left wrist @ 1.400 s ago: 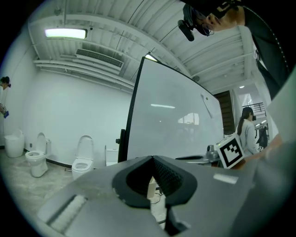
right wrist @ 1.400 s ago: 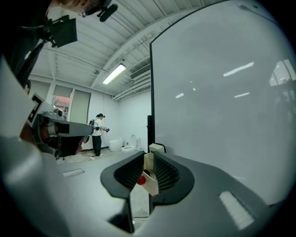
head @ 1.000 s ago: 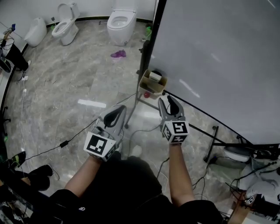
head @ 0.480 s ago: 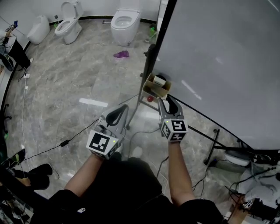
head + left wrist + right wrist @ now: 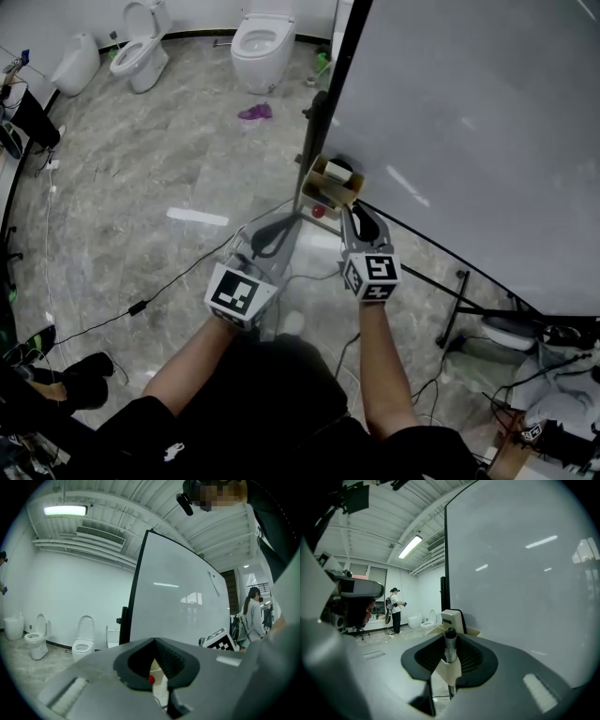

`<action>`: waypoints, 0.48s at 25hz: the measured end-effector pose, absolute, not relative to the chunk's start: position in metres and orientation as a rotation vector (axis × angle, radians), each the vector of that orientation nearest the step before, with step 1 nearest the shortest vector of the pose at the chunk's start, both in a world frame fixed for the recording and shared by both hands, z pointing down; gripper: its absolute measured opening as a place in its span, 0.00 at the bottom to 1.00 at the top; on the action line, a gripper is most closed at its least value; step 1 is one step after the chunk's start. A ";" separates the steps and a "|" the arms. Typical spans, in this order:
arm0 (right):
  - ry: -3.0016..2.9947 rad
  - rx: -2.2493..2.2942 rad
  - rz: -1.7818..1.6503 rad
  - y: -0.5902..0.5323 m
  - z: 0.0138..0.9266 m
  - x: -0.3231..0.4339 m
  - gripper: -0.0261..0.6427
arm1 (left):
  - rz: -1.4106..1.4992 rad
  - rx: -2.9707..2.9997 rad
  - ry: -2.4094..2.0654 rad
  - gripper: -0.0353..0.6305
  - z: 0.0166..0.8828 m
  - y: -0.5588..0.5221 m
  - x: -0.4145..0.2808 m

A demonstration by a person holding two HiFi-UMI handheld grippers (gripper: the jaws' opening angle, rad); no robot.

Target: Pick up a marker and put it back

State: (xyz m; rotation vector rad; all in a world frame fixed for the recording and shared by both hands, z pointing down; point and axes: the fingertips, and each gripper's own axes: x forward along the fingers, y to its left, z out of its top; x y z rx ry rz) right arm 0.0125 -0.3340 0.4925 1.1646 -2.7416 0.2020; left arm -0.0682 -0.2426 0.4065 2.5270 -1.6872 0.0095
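Whiteboard [image 5: 469, 122] is filling the upper right while your right claw [image 5: 360, 212], jaws just closing, is pinching the upright marker [image 5: 450, 645] in the box [image 5: 317, 174] straight ahead; your left claw [image 5: 285, 221] is hanging pressed together, empty, at its lower left.

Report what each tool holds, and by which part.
The right tool, whose jaws have just been closing, grips an upright marker by its barrel, below the black cap. The left tool holds nothing; its jaws are together.
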 end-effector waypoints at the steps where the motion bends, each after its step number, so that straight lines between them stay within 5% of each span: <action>1: -2.743 1.164 0.198 -0.334 0.491 0.012 0.16 | 0.015 2.530 -1.684 0.06 0.407 -0.243 -0.067; 12: -2.777 1.170 0.118 -0.328 0.464 0.013 0.16 | 0.011 2.555 -1.659 0.06 0.403 -0.242 -0.059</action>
